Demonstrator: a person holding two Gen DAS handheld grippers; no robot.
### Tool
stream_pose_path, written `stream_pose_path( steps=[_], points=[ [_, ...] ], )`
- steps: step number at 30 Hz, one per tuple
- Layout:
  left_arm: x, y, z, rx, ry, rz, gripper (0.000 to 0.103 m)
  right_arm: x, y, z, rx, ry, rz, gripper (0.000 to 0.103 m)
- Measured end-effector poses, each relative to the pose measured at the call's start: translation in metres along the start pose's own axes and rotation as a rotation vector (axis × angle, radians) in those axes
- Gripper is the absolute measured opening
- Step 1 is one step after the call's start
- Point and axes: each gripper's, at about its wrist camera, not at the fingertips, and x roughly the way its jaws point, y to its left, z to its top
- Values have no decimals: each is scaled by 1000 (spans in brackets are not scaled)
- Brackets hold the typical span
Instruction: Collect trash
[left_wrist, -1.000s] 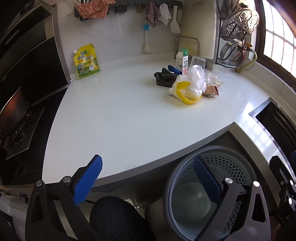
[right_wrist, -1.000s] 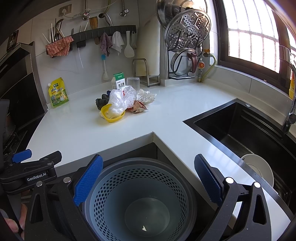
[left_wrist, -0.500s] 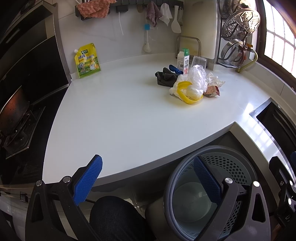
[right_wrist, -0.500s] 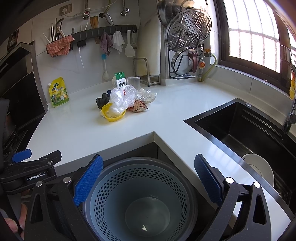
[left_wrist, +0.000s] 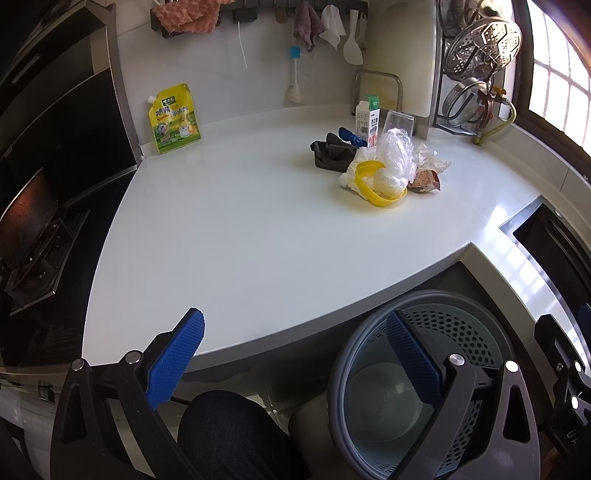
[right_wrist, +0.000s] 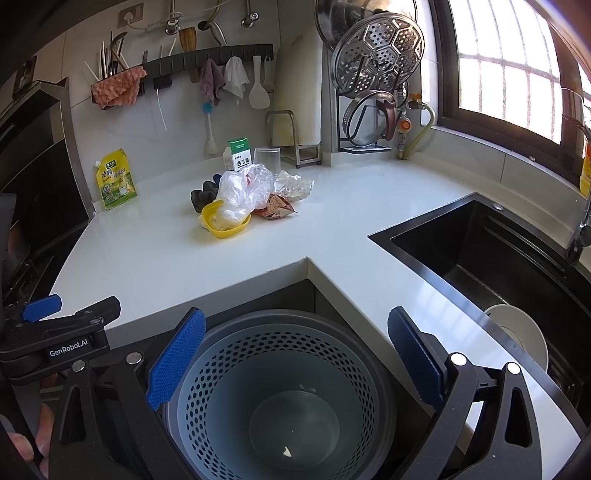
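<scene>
A pile of trash lies at the back of the white counter (left_wrist: 240, 229): a yellow plastic lid (left_wrist: 380, 182) (right_wrist: 225, 221), clear plastic bags (left_wrist: 395, 158) (right_wrist: 243, 188), a brown snack wrapper (left_wrist: 426, 181) (right_wrist: 275, 210), crumpled foil (right_wrist: 295, 184) and a dark cloth (left_wrist: 330, 153). A grey perforated trash bin (left_wrist: 436, 384) (right_wrist: 280, 391) stands below the counter edge. My left gripper (left_wrist: 295, 358) is open and empty, over the counter's front edge. My right gripper (right_wrist: 295, 354) is open and empty above the bin.
A milk carton (left_wrist: 368, 118) and a clear cup (left_wrist: 397, 122) stand behind the pile. A yellow pouch (left_wrist: 173, 118) leans on the back wall. A black sink (right_wrist: 498, 258) with a white plate (right_wrist: 521, 339) is at right. A stove (left_wrist: 29, 236) is at left.
Both views shift slightly; the grippers stay open and empty. Nothing on the counter has moved.
</scene>
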Motion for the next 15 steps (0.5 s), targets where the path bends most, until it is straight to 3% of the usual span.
stream_pose_path(
  steps=[8,15],
  points=[
    [10,4,4,-11,-4,14,97,16,0,6,-9,18,-1,95],
    [32,8,28,-32,-10,25,97,44,3,28,-30,20,0,95]
  ],
)
